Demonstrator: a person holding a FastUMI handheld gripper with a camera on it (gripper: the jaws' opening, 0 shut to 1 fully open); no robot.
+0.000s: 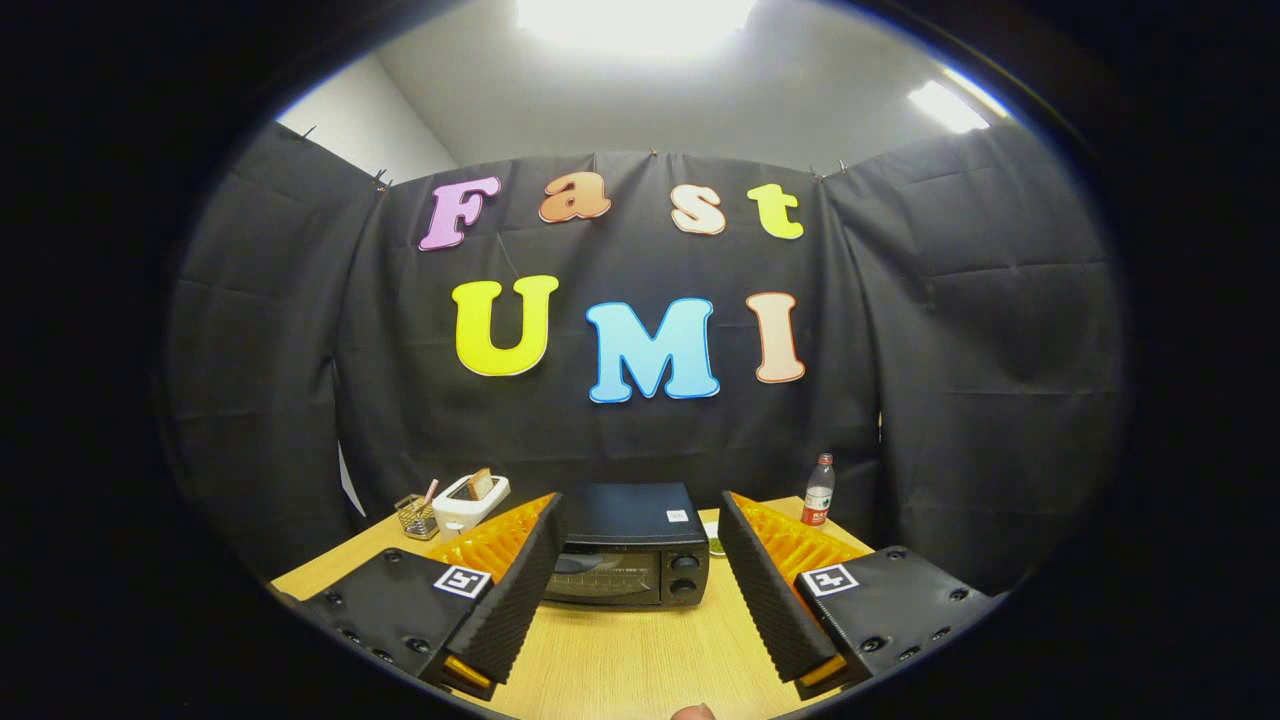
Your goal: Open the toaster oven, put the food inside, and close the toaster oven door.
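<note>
- The tool [640, 590] is spread wide with nothing between its fingers, low in the frame over the wooden table [620, 660].
- The black toaster oven [628, 545] sits at lower centre, seen in the gap between and beyond the fingers, door closed.
- Left of it: a white toaster [470, 502] with a slice in its slot, and a small wire basket [415, 517].
- Right of it: a red-labelled bottle [818, 490].

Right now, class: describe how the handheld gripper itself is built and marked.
The gripper has two wedge-shaped fingers with finely ribbed inner faces and ridged outer sides. Each sits on a black block with screws and a square black-and-white marker tag.
</note>
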